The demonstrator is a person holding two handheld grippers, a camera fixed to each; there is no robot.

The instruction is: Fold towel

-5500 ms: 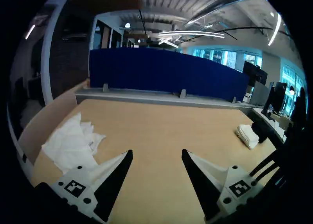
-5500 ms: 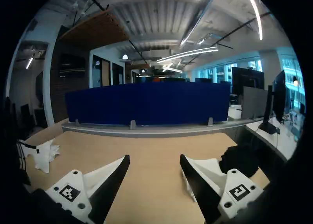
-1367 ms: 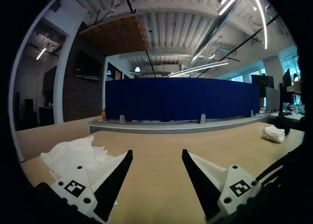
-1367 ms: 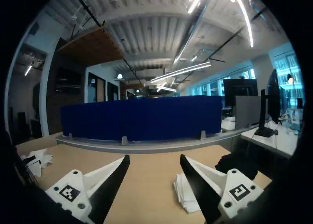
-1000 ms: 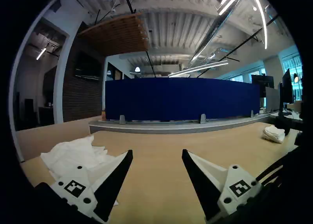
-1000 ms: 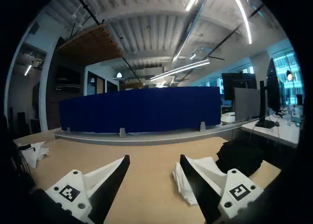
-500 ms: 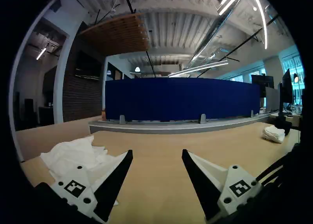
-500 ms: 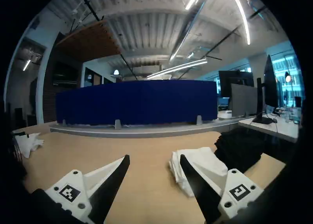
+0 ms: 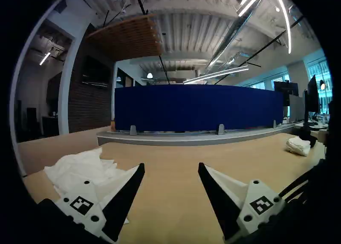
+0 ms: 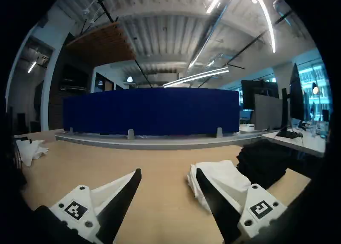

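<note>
Hovering low over the table point(image 9: 179, 154), both tools are empty. The left gripper point(image 9: 171, 164) has its fingers spread wide with bare wood between them, and the right gripper point(image 10: 168, 170) is spread just as wide, gripping nothing.

The blue divider point(image 9: 196, 107) runs along the far edge of the table. On the near side of it, toward its left end, lies the crumpled towel point(image 9: 81, 169) — a loose white heap, unfolded, just beyond the left gripper's left finger and partly hidden behind it. The right gripper view shows the same heap small and far off, below the divider's left end point(image 10: 30, 150).

Toward the divider's right end sits a folded stack point(image 10: 219, 173) of white cloth, neat and squared, with a dark bundle point(image 10: 264, 161) just beside it. The right gripper's right finger overlaps that stack; whether it touches it I cannot tell. The left gripper view shows the stack as a small white pile point(image 9: 297, 146) well apart from the heap.

By my reading, some folding is already finished and stacked, while the heap has not been started: nothing is picked up or spread flat. What remains is to take hold of a towel, lay it out, fold it — and add it to the stack.
</note>
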